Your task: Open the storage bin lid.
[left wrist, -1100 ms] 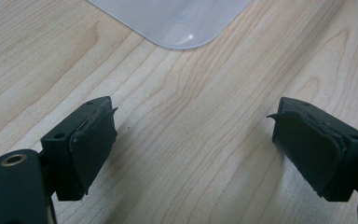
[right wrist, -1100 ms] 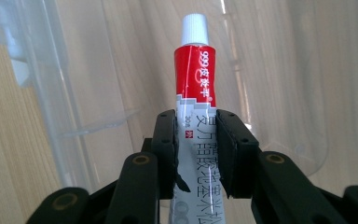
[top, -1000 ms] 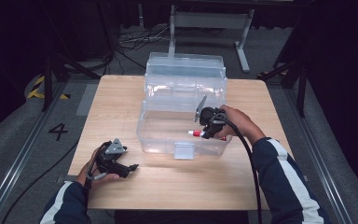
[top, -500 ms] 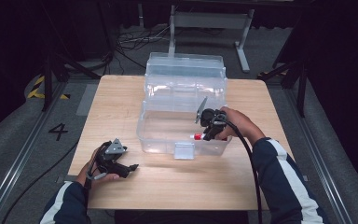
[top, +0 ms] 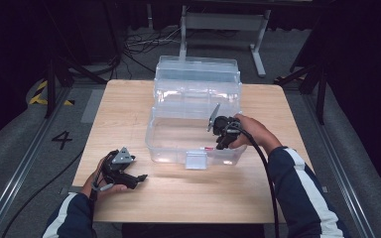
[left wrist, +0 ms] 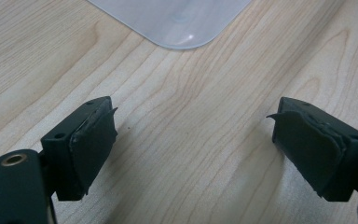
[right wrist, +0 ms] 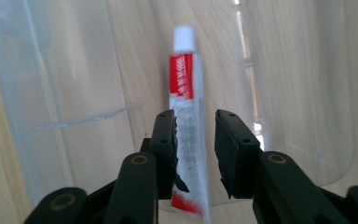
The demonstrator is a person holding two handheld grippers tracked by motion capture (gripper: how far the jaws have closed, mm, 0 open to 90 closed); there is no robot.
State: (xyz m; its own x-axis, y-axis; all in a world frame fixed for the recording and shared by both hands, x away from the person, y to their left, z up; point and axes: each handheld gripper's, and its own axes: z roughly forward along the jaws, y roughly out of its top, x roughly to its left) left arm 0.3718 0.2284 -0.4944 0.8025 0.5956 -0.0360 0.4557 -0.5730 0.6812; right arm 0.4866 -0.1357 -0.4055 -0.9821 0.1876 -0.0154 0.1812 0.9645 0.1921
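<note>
One table, light wood, carries everything. Biggest thing on it is a clear box at centre, lid up at its 12 o'clock edge, latch tab at its 6 o'clock wall. Two sleeved forearms enter from 6 o'clock in the high view.

Right gripper sits over the box's 3 o'clock end, dipped inside, cable trailing back along the sleeve. Left gripper rests on the table at 7 o'clock of the box, well apart from it, grey plate on top.

Right gripper view: tube, white with red bands and white cap, lies on the box floor, cap at 12 o'clock, tail at 6 o'clock. It runs between the right gripper pads; the left pad is against it, a gap shows at the right pad. Jaws have just been opening, so released, tube between them but not pinched. In the high view the tube shows as a red speck near the box's front wall.

Left gripper view: left gripper jaws wide apart, nothing between, bare wood below, box corner at 12 o'clock.
</note>
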